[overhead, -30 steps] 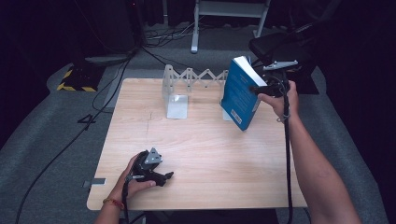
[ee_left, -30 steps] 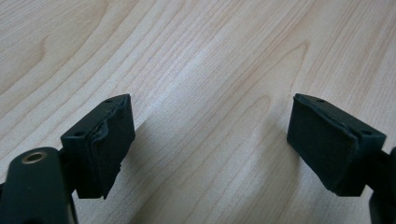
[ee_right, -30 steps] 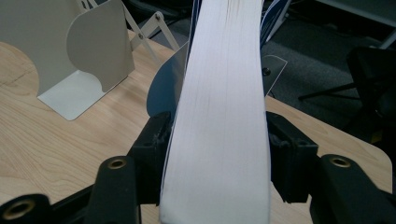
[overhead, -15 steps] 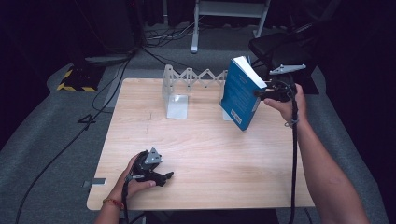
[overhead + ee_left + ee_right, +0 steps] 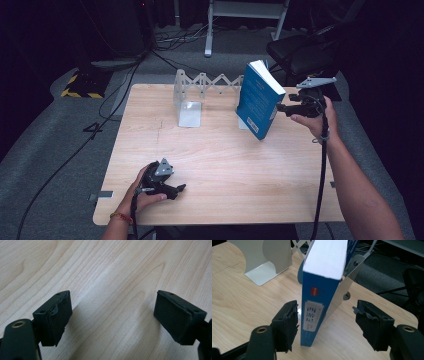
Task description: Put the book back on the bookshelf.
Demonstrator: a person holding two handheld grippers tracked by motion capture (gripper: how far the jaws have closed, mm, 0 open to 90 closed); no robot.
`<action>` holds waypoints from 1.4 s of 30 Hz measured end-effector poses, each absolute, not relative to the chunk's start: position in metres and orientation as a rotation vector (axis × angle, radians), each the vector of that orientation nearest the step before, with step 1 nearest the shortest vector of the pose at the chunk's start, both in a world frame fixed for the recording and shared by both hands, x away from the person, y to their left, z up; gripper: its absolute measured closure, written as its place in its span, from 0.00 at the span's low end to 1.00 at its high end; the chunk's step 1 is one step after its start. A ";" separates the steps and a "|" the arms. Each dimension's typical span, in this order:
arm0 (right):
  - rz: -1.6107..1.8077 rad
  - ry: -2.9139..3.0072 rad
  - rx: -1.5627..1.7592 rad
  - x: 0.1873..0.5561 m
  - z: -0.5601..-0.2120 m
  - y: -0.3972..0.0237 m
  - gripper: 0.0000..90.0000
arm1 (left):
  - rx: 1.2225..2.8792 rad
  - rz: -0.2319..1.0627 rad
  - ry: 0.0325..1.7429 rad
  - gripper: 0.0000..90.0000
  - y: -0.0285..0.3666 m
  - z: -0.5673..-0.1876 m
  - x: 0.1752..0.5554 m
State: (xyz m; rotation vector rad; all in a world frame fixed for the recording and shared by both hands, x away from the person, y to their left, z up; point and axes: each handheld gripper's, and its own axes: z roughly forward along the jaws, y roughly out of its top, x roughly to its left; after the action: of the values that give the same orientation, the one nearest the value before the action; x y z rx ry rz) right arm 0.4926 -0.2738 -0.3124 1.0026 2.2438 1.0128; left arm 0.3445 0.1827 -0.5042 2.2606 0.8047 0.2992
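The book [image 5: 260, 97] stands tilted on the table [image 5: 225, 165], against the rack [image 5: 200, 82], right of the rack's plate [image 5: 189, 107]. Right gripper [image 5: 281, 107] just right of the book; left gripper [image 5: 177, 190] near the front edge.

We see a thick blue book [image 5: 259, 99] with white page edges standing tilted on the tabletop [image 5: 220, 165], leaning against a metal bookend [image 5: 347, 287].

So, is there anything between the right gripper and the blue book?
Nothing visible. The right gripper faces the blue book spine-on, its jaws apart on either side and having just been opening. The book leans on the metal bookend behind it.
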 end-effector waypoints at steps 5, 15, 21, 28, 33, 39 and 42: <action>1.011 2.251 0.984 0.485 -0.316 -0.278 0.38 | 2.260 0.300 0.805 0.17 0.183 -0.504 0.344; 0.990 2.286 0.933 0.472 -0.326 -0.280 0.36 | 2.260 0.300 0.805 0.17 0.183 -0.504 0.344; 0.966 2.310 0.909 0.463 -0.338 -0.282 0.34 | 2.260 0.300 0.806 0.17 0.183 -0.504 0.344; 0.964 2.330 0.860 0.451 -0.353 -0.287 0.31 | 2.260 0.301 0.807 0.17 0.183 -0.504 0.344; 0.967 2.328 0.853 0.443 -0.366 -0.296 0.30 | 2.259 0.301 0.807 0.17 0.183 -0.504 0.344; 0.971 2.338 0.864 0.435 -0.382 -0.305 0.30 | 2.260 0.301 0.807 0.17 0.183 -0.504 0.344; 0.958 2.344 0.858 0.432 -0.391 -0.309 0.30 | 2.260 0.301 0.807 0.17 0.183 -0.504 0.344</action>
State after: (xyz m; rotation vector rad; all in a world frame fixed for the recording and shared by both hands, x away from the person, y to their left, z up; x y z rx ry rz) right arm 0.4321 -0.3088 -0.3911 0.8581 2.3438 0.9577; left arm 0.3443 0.1827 -0.5043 2.2597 0.8072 0.3010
